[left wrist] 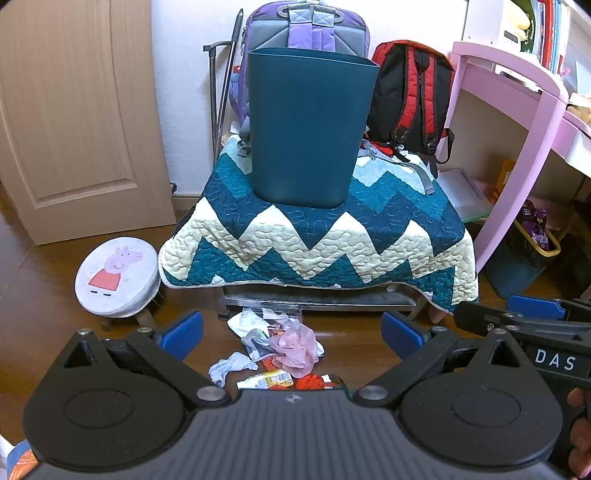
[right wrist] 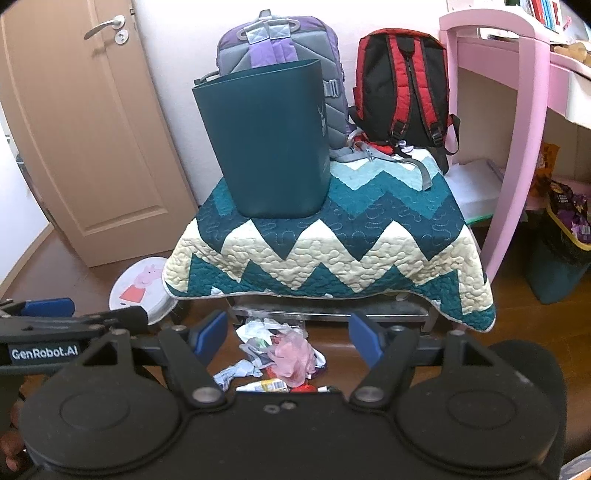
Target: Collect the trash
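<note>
A heap of trash [left wrist: 280, 347] [right wrist: 280, 350] lies on the wooden floor in front of the low table: a pink plastic bag [left wrist: 295, 350], white crumpled paper [left wrist: 231, 367], a yellow wrapper [left wrist: 267, 380] and red bits. A dark teal bin [left wrist: 308, 125] [right wrist: 266, 144] stands upright on the quilt-covered table [left wrist: 317, 236] [right wrist: 325, 251]. My left gripper [left wrist: 291, 336] hovers open above the heap, nothing between its blue pads. My right gripper [right wrist: 288, 336] is open too, over the same heap, and its side shows in the left wrist view at the right edge.
A purple backpack [left wrist: 310, 26] and a red-black backpack [left wrist: 412, 96] lean against the wall behind the bin. A small cartoon-pig stool [left wrist: 118, 277] stands left of the table. The door [left wrist: 74, 110] is at left; a pink desk [left wrist: 524, 122] and a lined bin [left wrist: 532, 243] at right.
</note>
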A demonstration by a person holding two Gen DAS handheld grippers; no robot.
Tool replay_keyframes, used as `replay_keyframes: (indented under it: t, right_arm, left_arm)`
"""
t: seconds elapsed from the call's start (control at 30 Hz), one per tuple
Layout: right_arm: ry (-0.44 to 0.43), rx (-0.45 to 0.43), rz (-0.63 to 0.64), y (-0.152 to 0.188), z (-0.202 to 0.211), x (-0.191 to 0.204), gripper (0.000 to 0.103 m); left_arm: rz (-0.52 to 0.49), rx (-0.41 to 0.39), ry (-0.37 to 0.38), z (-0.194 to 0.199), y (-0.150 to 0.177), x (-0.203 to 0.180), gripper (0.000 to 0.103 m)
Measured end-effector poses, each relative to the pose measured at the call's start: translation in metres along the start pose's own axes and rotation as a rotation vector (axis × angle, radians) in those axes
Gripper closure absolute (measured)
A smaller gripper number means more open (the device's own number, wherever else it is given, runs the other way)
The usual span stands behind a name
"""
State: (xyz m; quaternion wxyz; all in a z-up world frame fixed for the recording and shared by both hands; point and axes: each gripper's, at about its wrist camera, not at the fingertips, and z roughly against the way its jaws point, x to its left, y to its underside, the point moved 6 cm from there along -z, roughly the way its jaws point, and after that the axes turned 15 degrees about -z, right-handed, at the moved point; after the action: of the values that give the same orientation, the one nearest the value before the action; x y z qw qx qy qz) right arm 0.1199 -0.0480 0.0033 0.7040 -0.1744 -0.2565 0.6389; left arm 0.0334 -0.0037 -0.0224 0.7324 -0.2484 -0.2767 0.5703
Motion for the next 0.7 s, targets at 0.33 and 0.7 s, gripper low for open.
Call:
replay_keyframes:
  t: [0.33,0.7]
  right_arm:
    - [0.025,0.006,0.003,0.002,-0.001,0.000,0.031]
    - [0.042,0.027,0.002,0.002,-0.006,0.000,0.031]
  left_arm:
    - [0.004,0.021,0.001,-0.005,0.003,0.000,0.000]
    - [0.017,0.052,0.014,-0.011,0.011,0.001,0.000]
